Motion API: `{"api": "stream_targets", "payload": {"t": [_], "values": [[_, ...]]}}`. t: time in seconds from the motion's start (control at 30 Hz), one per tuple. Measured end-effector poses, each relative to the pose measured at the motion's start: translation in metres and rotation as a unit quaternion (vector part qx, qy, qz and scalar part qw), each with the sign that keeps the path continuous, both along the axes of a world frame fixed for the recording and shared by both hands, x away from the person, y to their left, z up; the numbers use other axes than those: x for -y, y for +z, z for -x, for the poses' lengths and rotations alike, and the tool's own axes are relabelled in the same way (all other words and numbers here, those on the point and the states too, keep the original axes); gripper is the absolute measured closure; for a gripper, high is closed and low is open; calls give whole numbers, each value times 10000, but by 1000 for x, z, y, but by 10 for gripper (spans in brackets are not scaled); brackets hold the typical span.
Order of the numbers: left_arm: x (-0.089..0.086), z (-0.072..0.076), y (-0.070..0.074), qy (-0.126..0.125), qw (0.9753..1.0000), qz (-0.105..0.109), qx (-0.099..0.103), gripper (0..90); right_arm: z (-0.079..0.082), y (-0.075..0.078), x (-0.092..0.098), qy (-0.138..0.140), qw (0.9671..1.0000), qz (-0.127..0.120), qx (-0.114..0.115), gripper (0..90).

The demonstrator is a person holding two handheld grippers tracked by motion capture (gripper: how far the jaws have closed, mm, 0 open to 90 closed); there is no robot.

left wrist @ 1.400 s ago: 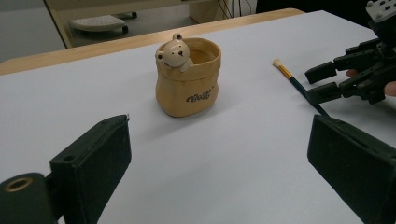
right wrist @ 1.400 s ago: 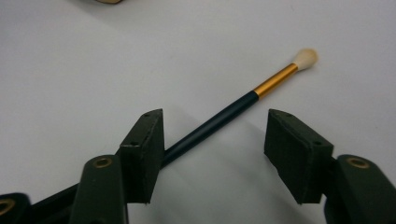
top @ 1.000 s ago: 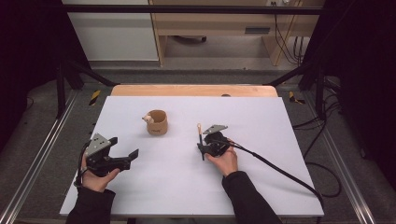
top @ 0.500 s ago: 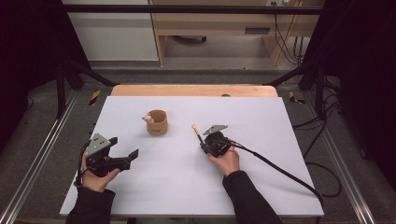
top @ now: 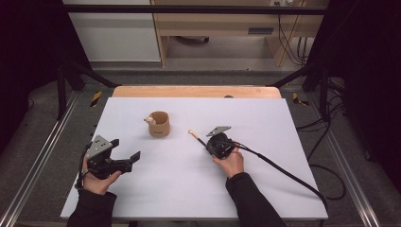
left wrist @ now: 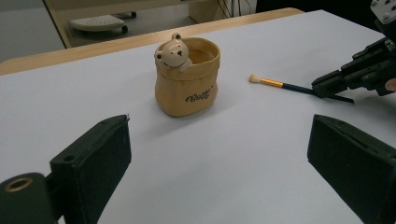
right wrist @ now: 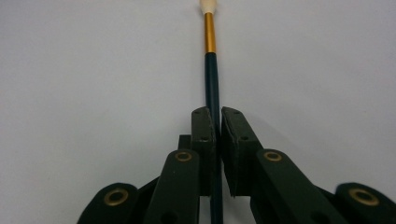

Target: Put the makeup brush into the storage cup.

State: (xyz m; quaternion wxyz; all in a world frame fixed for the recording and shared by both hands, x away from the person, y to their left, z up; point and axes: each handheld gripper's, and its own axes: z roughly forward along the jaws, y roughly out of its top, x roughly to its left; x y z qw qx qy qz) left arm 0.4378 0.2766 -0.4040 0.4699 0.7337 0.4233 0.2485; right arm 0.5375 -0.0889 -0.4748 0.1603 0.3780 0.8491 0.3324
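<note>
Bench (top: 265, 189): white rectangular top with a pale wooden strip along the far edge.

Left hand-held gripper (top: 130, 160): held by the person's left hand (top: 97, 177) near the left front of the bench, resting low over the surface. Jaws stand wide apart with nothing between them; in the left gripper view the two black pads (left wrist: 100, 158) frame bare white surface. Grey three-cornered plate (top: 99, 143) sits on top of it.

Right hand-held gripper (top: 208, 144): held by the person's right hand (top: 230, 161) right of the bench's centre, pointing toward the far left. Jaws nearly closed on a thin paintbrush with dark teal handle, gold ferrule and pale cream tip (top: 196, 137). In the right gripper view the handle (right wrist: 212, 79) runs straight up between the two pads, which press it from either side; the tip is at the top edge. A black cable (top: 283, 172) trails from this gripper toward the right front edge.

Brush attitude: in the left gripper view the brush (left wrist: 280, 85) is near level, its tip at or just above the surface; contact cannot be judged.

Small tan ceramic pot shaped like a sack, with a cream bear figure peeking over its rim (top: 158, 124): upright, left of centre toward the far side. Dark lettering on its front (left wrist: 198, 95). The brush tip is near it, to its right, not touching.
</note>
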Motion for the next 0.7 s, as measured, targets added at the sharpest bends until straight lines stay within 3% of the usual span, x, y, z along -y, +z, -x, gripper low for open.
{"api": "stream_targets", "payload": {"t": [0.27, 0.3, 0.6, 0.7], "values": [[0, 0, 0, -1, 10000, -3, 6, 58, 0, 2, 1, -16, 9999, 80, 135, 779], [0, 0, 0, 2, 10000, -7, 1, 58, 1, 7, 1, -3, 9999, -17, 171, 754], [1, 0, 0, -30, 10000, -25, -4, 58, -5, 28, 9, 10, 9997, -231, -26, 659], [1, 0, 0, -27, 10000, -19, -10, 58, -9, 34, 9, 30, 9999, -141, -92, 631]]}}
